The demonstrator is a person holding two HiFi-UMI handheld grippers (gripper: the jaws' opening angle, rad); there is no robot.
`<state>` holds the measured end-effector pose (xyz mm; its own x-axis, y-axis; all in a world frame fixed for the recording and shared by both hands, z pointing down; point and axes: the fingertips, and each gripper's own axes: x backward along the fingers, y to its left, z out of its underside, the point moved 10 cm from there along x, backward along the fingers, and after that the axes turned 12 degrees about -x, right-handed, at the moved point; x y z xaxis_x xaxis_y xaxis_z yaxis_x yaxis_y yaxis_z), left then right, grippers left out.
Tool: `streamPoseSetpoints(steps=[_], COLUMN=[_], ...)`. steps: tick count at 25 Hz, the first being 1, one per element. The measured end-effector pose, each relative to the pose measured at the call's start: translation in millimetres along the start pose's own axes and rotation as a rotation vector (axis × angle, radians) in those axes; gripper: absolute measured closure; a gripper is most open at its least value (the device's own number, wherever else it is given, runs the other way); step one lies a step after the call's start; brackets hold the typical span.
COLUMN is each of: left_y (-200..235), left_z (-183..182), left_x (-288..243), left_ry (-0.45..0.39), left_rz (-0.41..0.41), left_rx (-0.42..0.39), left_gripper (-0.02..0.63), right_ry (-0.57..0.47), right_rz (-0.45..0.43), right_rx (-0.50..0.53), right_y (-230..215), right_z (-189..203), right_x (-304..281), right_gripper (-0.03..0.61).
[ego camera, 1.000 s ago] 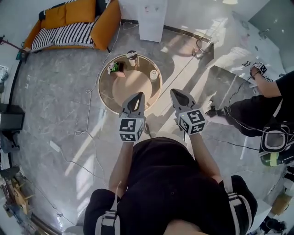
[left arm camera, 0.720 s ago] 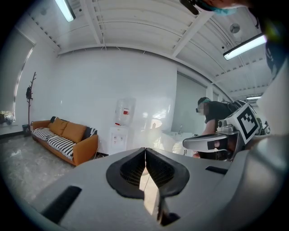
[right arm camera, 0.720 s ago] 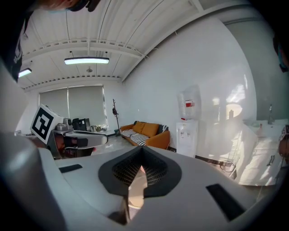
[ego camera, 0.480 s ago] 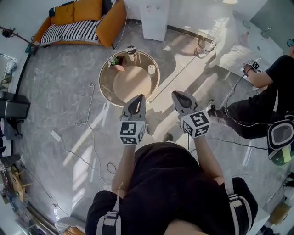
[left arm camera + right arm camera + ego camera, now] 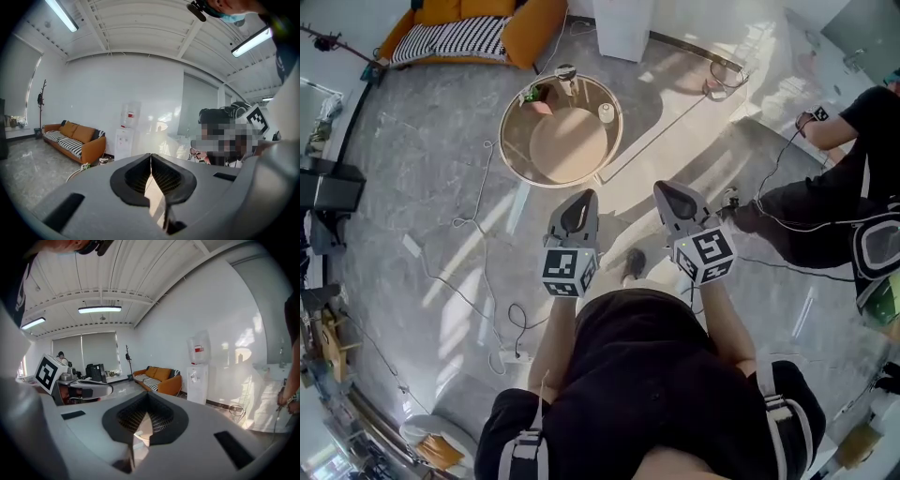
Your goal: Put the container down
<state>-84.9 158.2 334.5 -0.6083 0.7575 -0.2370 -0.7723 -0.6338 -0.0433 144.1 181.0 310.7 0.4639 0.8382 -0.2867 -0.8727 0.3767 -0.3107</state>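
My left gripper (image 5: 578,199) and right gripper (image 5: 673,192) are held side by side in front of my body, over the bare marble floor. Both are shut with nothing between the jaws; the left gripper (image 5: 150,155) and right gripper (image 5: 147,395) show their tips meeting. A round wooden table (image 5: 539,173) stands well ahead of both. On its far rim are a small white cup (image 5: 605,112), a dark-topped cylinder (image 5: 566,77) and a small potted plant (image 5: 534,94). I cannot tell which of these is the container.
An orange sofa (image 5: 469,28) with a striped cushion and a white water dispenser (image 5: 623,21) stand along the far wall. Cables (image 5: 478,225) trail across the floor at left. A seated person (image 5: 825,211) is at right. A dark stand (image 5: 333,192) is at left.
The round table has slid up and away in the head view as I back off from it. Both grippers stay shut, side by side before my body.
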Motion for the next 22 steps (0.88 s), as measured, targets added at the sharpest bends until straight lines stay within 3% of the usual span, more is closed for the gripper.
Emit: streamPoseSetpoints(steps=[22], left_y=[-17.1], left_z=[-14.4], left_x=[2.9], left_ry=[-0.016], left_rz=[0.027], left_rx=[-0.06], left_gripper=[0.594], right_ry=[-0.032], right_rz=[0.009], right_rx=[-0.026], right_y=[-9.6], right_z=[-1.6], right_x=[27.5], right_gripper=[0.575])
